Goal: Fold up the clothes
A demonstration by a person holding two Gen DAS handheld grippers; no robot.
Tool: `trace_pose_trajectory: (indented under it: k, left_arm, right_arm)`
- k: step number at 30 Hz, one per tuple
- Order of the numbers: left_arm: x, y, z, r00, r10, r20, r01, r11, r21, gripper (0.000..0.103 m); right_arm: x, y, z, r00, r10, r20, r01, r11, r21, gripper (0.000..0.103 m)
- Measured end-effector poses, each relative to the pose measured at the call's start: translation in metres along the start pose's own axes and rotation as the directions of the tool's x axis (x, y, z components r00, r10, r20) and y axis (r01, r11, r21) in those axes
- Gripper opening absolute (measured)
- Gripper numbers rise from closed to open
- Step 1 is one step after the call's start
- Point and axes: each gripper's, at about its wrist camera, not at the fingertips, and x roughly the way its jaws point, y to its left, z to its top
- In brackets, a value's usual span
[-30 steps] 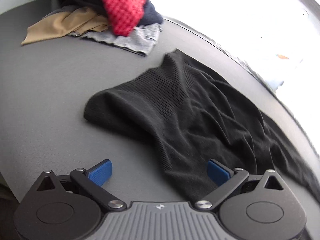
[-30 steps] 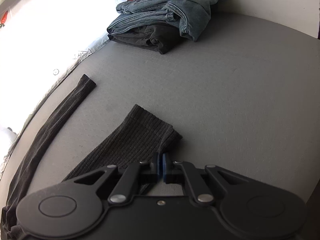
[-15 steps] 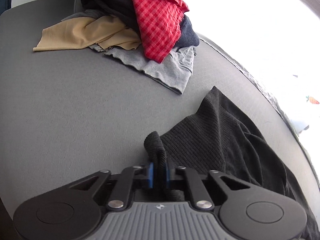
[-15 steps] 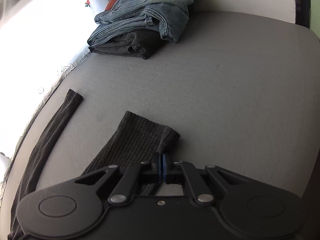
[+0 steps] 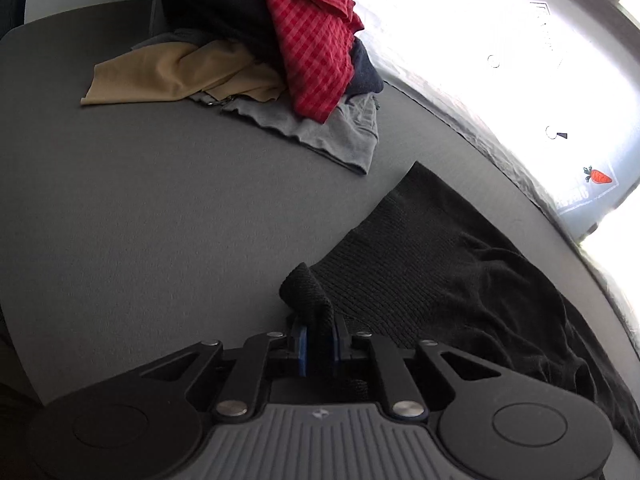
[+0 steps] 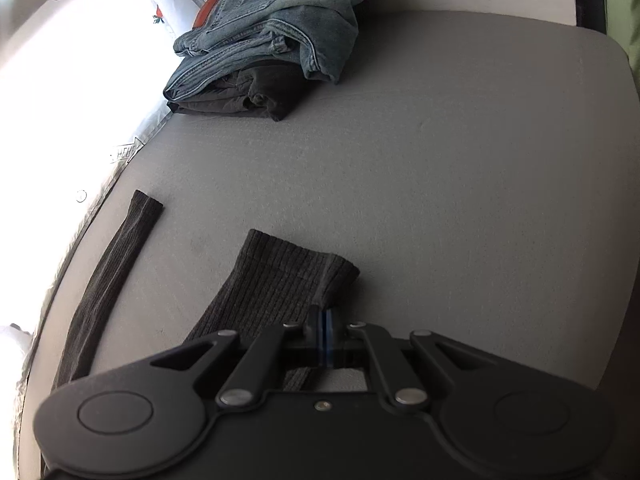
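Note:
A black ribbed sweater [image 5: 440, 280] lies rumpled on the grey table [image 5: 160, 220], to the right in the left wrist view. My left gripper [image 5: 318, 330] pinches a bunched corner of it between the blue pads; the jaws are opening slightly with the knit still pressed between them. In the right wrist view the same sweater shows as a ribbed end [image 6: 276, 280] and a long thin sleeve [image 6: 116, 264] lying flat to the left. The right gripper [image 6: 325, 320] is shut on that ribbed end's right edge, low over the table [image 6: 440, 200].
At the far end, in the left wrist view, is a heap of clothes: a red checked shirt [image 5: 312, 40], a tan garment [image 5: 176, 76], a grey one [image 5: 320, 132]. Folded jeans [image 6: 272, 32] sit on a dark folded garment [image 6: 248, 92]. A bright white sheet [image 5: 520, 60] borders the table.
My left gripper went from wide open over the sweater to shut on its corner, then carried it toward the clothes heap. The right gripper kept its grip and rolled a little.

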Motion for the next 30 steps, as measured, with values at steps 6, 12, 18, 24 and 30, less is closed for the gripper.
trace_pose_trajectory:
  k: [6,12,18,24,30]
  left_arm:
    - [0.002,-0.003,-0.002,1.000,-0.001,0.001,0.001,1.000,-0.022,0.038]
    - [0.008,-0.004,-0.001,0.999,0.036,0.010,-0.035,0.997,-0.075,0.021]
    - [-0.002,-0.005,0.013,0.998,0.009,0.055,-0.001,0.990,-0.139,0.011]
    - [-0.027,-0.024,0.037,0.987,-0.065,0.148,0.085,0.987,-0.135,0.010]
    - [-0.032,-0.039,0.046,0.982,-0.059,0.177,0.080,0.990,-0.118,0.010]
  right_arm:
    - [0.002,-0.012,0.003,0.999,0.048,-0.019,-0.046,0.993,0.107,0.013]
    - [0.005,-0.005,0.003,0.999,0.043,-0.004,-0.043,0.996,0.077,0.005]
    - [-0.009,0.002,0.012,0.991,0.112,0.070,-0.120,0.984,0.131,0.002]
    - [-0.037,0.034,0.036,0.960,0.230,0.159,-0.251,0.960,0.124,0.002]
    - [-0.054,0.066,0.047,0.946,0.248,0.209,-0.251,0.968,-0.014,0.002]
